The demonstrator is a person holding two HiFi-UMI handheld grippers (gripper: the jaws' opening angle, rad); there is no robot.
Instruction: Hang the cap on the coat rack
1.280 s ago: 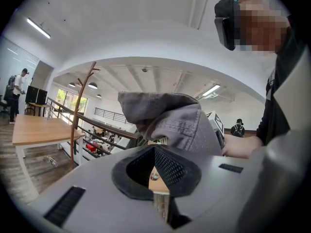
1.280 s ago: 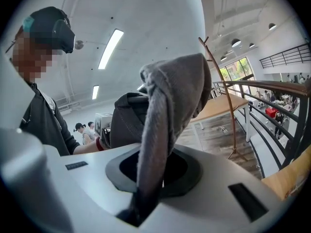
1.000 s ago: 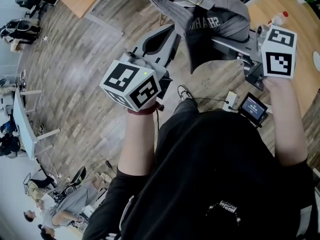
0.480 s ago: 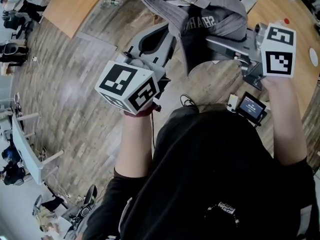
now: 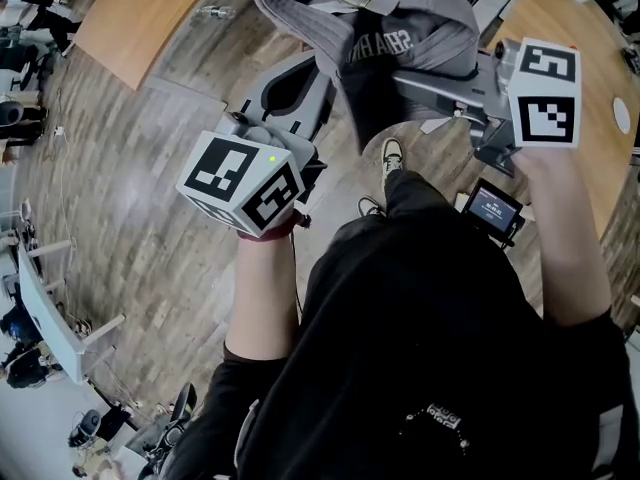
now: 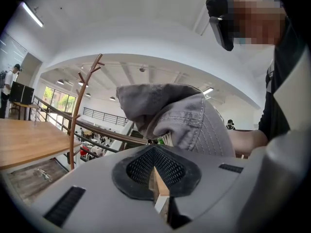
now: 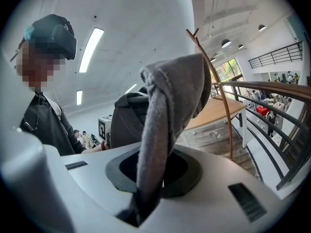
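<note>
A grey cap [image 5: 410,28] hangs in the air at the top of the head view. My right gripper [image 5: 400,80] reaches in from the right and is shut on a fold of its fabric; in the right gripper view the cloth [image 7: 170,96] rises out of the closed jaws [image 7: 146,198]. My left gripper [image 5: 325,68] points at the cap from the left, its tips just short of it, shut with nothing in it [image 6: 158,178]. The cap [image 6: 180,115] fills the space beyond those tips. A thin brown coat rack [image 6: 80,106] with short branches stands further off [image 7: 214,76].
A wooden table [image 5: 140,8] stands by the rack, over a plank floor. A dark railing [image 7: 272,110] runs along the right. A small screen [image 5: 490,208] hangs under my right gripper. The person's shoe [image 5: 392,153] shows below the cap. People sit at desks far left [image 5: 15,318].
Both grippers and the cap have drifted slightly left and up in the head view. The floor has slid past, and the person's shoe has come into sight. The right gripper's hold is unchanged.
</note>
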